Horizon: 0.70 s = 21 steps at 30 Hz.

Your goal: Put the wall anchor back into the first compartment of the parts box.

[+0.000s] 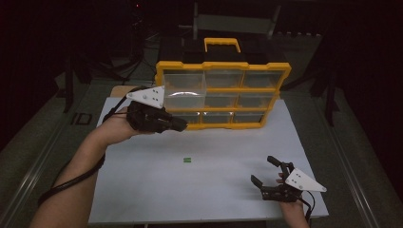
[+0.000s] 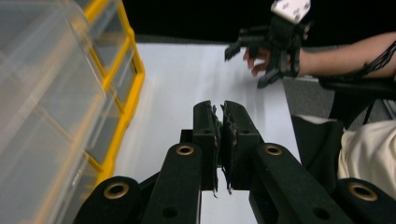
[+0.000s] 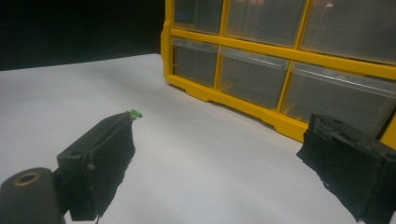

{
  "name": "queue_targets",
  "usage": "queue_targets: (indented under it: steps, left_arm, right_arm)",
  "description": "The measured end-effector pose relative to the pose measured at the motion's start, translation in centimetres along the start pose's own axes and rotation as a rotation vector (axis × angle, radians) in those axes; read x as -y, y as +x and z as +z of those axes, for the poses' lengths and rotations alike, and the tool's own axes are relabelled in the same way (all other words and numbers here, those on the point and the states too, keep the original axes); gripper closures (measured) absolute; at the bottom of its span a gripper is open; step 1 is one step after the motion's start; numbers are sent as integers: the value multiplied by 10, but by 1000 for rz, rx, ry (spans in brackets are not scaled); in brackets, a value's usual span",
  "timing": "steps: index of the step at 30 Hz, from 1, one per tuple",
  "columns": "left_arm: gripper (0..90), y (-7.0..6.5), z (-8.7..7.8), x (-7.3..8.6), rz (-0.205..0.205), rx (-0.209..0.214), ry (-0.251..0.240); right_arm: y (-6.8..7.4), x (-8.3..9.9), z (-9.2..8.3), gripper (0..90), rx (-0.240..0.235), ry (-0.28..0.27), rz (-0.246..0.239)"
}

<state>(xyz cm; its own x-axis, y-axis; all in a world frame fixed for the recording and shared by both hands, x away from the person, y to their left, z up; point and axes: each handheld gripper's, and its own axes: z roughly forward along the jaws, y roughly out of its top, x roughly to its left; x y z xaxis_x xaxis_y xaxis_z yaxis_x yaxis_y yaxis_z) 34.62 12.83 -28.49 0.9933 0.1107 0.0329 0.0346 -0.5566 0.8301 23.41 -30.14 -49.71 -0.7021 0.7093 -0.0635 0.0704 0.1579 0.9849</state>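
**A:** Item 1, left tool (image 1: 183, 124)?

**B:** Held above the worktop (image 1: 214, 190), level with the lower left drawers of the yellow organizer (image 1: 223, 65). The jaws are closed. In the left gripper view a sliver of green shows between the pads, so I judge it is pinching a held green piece (image 2: 217, 124). The piece is too small to make out its shape.

**A:** Item 2, right tool (image 1: 263, 170)?

**B:** Down at the near right of the worktop with its jaws spread wide and nothing between them.

**A:** Item 3, other stock?

**B:** One loose green piece (image 1: 187, 160) lies on the bare sheet between the two tools, well apart from the organizer.

**A:** Step in hand?

**B:** Probably stowing the held piece in a drawer. All nine drawers look shut from here, and I cannot tell what is in them.

**A:** Handling notes?

**B:**
- Keep the pinch firm, since so small a part can slip out sideways.
- Have the right tool pull the chosen drawer out by its front lip, because the left tool has no jaw free.
- Bring the left tips over the open tray and let go low inside it, not from above, so the piece does not bounce out.
- Steady the cabinet while pulling. It stands upright and could tip or slide.
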Motion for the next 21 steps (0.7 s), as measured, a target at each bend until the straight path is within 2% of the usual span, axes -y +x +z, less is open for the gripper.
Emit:
queue_targets:
  steps: [8, 15, 21]
  left_arm:
    - [843, 11, -15, -19, -1, -38, -21]
    - [843, 18, -20, -30, -4, -49, -59]
    - [843, 27, -25, -40, -3, -80, -90]
  right_arm:
    - [0, 0, 0, 89, 3, -3, 7]
    - [0, 0, 1, 89, 3, -2, 9]
    - [0, 0, 1, 89, 3, -3, 12]
